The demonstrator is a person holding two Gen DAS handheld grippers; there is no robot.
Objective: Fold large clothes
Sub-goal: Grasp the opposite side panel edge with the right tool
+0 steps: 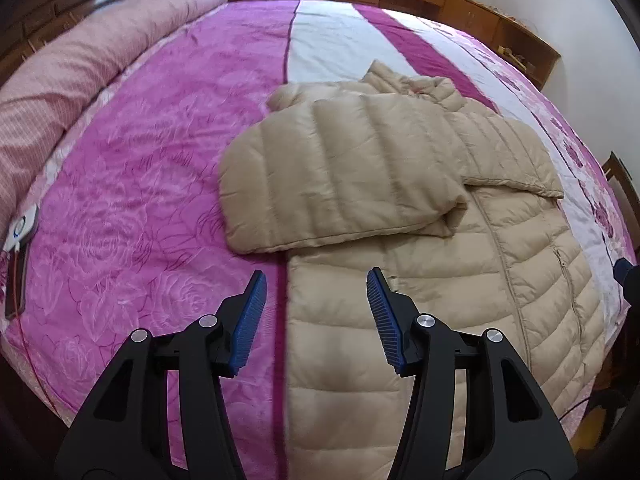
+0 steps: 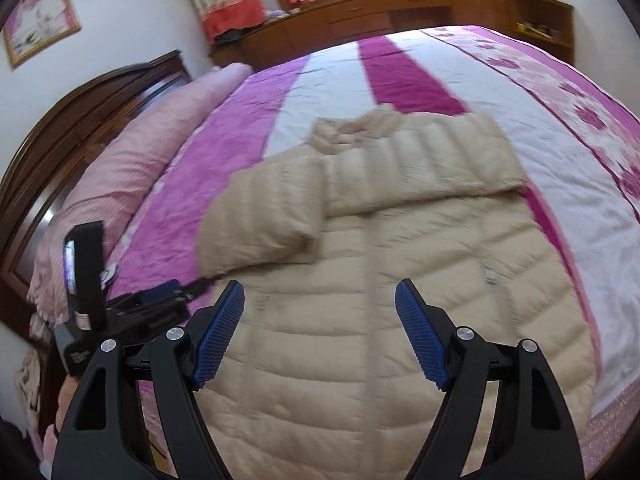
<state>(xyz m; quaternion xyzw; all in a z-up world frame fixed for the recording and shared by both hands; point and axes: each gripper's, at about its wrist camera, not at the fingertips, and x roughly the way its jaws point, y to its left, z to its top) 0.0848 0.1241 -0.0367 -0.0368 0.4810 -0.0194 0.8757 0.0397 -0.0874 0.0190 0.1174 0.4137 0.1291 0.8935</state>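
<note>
A beige quilted puffer jacket lies front up on the pink bed, collar at the far end. Both sleeves are folded across its chest: the left sleeve on top, the right sleeve beside it. My left gripper is open and empty, above the jacket's left edge near the hem. My right gripper is open and empty, above the jacket's lower middle. The left gripper also shows in the right wrist view at the left.
The bedspread is pink with white and magenta stripes. A rolled pink quilt lies along the dark headboard. Wooden cabinets run along the far wall. A small white device sits at the bed's left edge.
</note>
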